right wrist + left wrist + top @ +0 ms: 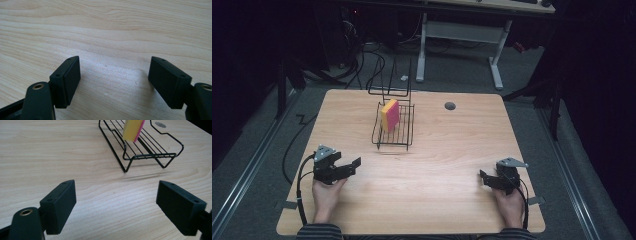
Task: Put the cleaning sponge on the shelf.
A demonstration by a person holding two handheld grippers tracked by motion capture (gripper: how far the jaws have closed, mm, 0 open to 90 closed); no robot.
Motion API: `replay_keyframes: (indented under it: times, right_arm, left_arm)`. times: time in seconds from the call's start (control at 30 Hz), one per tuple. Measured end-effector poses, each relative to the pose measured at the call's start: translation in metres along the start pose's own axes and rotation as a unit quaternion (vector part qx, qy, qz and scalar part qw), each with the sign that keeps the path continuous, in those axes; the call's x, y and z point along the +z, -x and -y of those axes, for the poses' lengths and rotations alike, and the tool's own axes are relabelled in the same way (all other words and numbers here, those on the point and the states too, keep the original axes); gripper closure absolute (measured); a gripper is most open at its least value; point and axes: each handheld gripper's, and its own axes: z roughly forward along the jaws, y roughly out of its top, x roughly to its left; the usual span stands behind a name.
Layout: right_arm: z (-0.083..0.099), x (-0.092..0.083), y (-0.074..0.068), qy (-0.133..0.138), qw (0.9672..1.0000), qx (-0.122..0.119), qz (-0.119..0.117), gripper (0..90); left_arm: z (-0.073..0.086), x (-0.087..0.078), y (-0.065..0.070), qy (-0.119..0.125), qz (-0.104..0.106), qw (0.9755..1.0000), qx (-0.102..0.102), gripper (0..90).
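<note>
A yellow and pink sponge (390,114) stands on edge in a black wire rack (393,131) near the middle back of the wooden table (447,150). My left gripper (353,165) rests at the front left, open, its jaws wide apart and pointing toward the rack. In the left gripper view the wire rack (150,155) and the sponge (133,129) lie ahead of my left gripper (116,202), well apart from it. My right gripper (482,177) sits at the front right, open and empty. In the right gripper view my right gripper (115,80) has bare wood between its jaws.
A round grey grommet (450,106) is set into the table at the back right. Behind the table stand a white desk frame (462,35) and loose cables on the floor. Each gripper trails a black cable off the front edge.
</note>
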Motion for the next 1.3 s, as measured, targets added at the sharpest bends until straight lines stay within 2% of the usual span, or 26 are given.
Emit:
replay_keyframes:
  times: [0.3, 0.7, 0.77, 0.9, 0.97, 1.0, 1.07, 1.17, 1.3]
  right_arm:
    - [0.000, 0.000, 0.000, 0.000, 1.0000, 0.000, 0.000, 26.0]
    - [0.000, 0.000, 0.000, 0.000, 1.0000, 0.000, 0.000, 26.1]
    - [0.000, 0.000, 0.000, 0.000, 1.0000, 0.000, 0.000, 26.1]
    - [0.000, 0.000, 0.000, 0.000, 1.0000, 0.000, 0.000, 26.1]
    - [0.000, 0.000, 0.000, 0.000, 1.0000, 0.000, 0.000, 26.1]
    - [0.000, 0.000, 0.000, 0.000, 1.0000, 0.000, 0.000, 26.1]
    - [0.000, 0.000, 0.000, 0.000, 1.0000, 0.000, 0.000, 26.1]
    - [0.000, 0.000, 0.000, 0.000, 1.0000, 0.000, 0.000, 26.1]
    - [0.000, 0.000, 0.000, 0.000, 1.0000, 0.000, 0.000, 26.1]
  left_arm:
    - [0.011, 0.010, -0.002, -0.024, -0.003, 0.9997, -0.001, 17.7]
    - [0.023, 0.020, -0.002, -0.050, -0.031, 0.9982, 0.015, 17.7]
    - [0.025, 0.022, -0.001, -0.057, -0.043, 0.9971, 0.026, 17.6]
    - [0.026, 0.025, 0.000, -0.063, -0.053, 0.9960, 0.036, 17.6]
    - [0.029, 0.028, 0.002, -0.071, -0.066, 0.9941, 0.047, 17.7]
    - [0.028, 0.031, 0.003, -0.085, -0.076, 0.9922, 0.051, 17.0]
    - [0.028, 0.033, 0.006, -0.090, -0.084, 0.9905, 0.062, 16.0]
    - [0.028, 0.032, 0.005, -0.091, -0.078, 0.9908, 0.062, 15.6]
    - [0.029, 0.032, 0.006, -0.091, -0.081, 0.9907, 0.061, 15.4]
